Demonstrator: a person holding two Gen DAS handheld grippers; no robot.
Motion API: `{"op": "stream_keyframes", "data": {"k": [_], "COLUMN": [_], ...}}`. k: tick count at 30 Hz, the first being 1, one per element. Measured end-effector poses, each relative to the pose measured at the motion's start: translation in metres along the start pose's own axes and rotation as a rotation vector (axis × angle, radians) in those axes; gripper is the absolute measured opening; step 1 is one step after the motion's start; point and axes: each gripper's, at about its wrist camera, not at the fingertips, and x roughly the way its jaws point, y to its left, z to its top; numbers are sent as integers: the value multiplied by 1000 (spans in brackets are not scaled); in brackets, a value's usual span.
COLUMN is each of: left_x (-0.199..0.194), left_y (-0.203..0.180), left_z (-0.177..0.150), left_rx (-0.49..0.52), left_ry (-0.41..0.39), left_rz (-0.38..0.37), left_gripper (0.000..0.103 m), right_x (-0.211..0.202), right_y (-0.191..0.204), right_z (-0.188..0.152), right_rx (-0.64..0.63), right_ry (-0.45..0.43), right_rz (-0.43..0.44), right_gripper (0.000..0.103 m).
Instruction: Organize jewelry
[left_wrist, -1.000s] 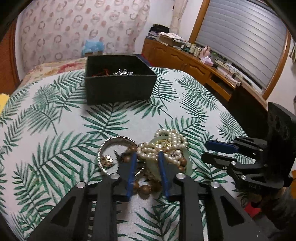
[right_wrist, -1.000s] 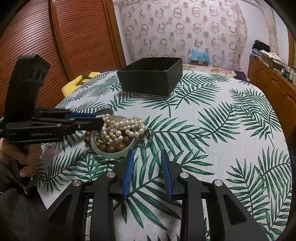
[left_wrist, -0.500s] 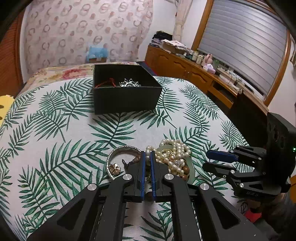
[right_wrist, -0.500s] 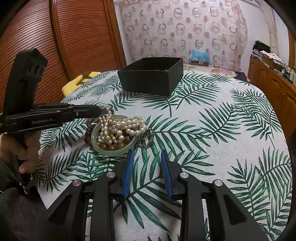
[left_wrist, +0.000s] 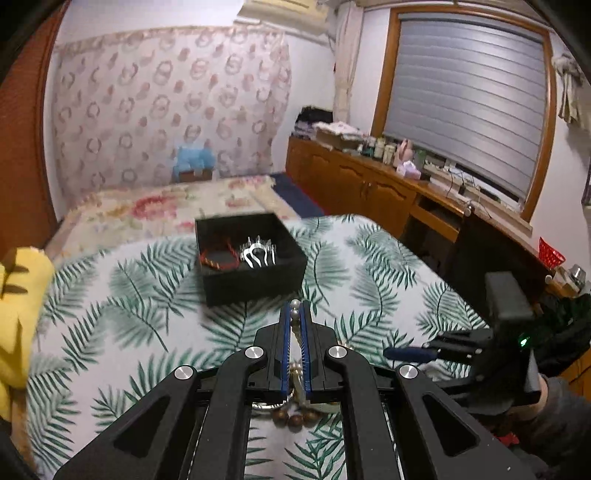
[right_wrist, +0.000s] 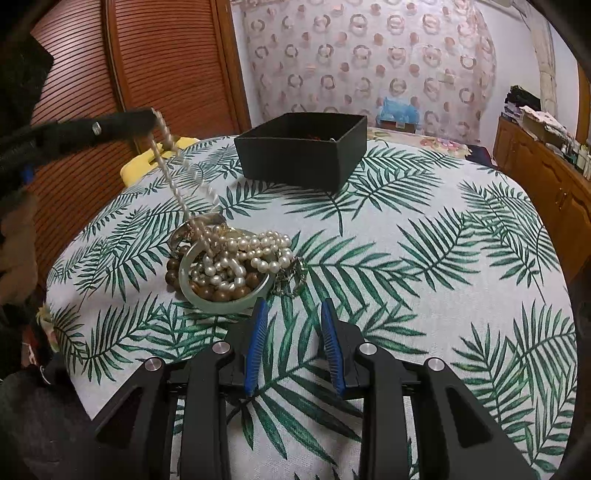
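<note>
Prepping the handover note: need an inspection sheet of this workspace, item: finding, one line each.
Surface: table under a palm-leaf cloth, bare around the jewelry.
Job's things: black box open at the far side, holding a red cord bracelet and a silver comb; jewelry pile of pearls, wooden beads and a pale green bangle.
Clutter: yellow item at the table's edge.
Grippers: left gripper shut on the pearl strand, which runs taut down into the pile; right gripper open, empty, above the cloth near the pile.
Cables: some on the window counter.
Surroundings: bed, patterned curtain, wooden cabinets, shuttered window.
</note>
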Motion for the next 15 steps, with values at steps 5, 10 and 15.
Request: {"op": "stream_keyframes", "data": {"k": [5,10,15], "left_x": [-13,-26,-40], "left_y": [3,6,13], "left_z": [10,21,36], "left_rx": [2,12,14], "left_ry": [-39,-82,-129], "left_rz": [9,22,36], "left_gripper": [4,4,4], "right_x": [2,6,13], "right_y": [3,4,8], "right_z": [15,28,34], "right_rx": [-35,-53,-74], "right_ry": [-10,-8,7], "right_rz": [-2,4,7], "right_gripper": [32,32,32]}}
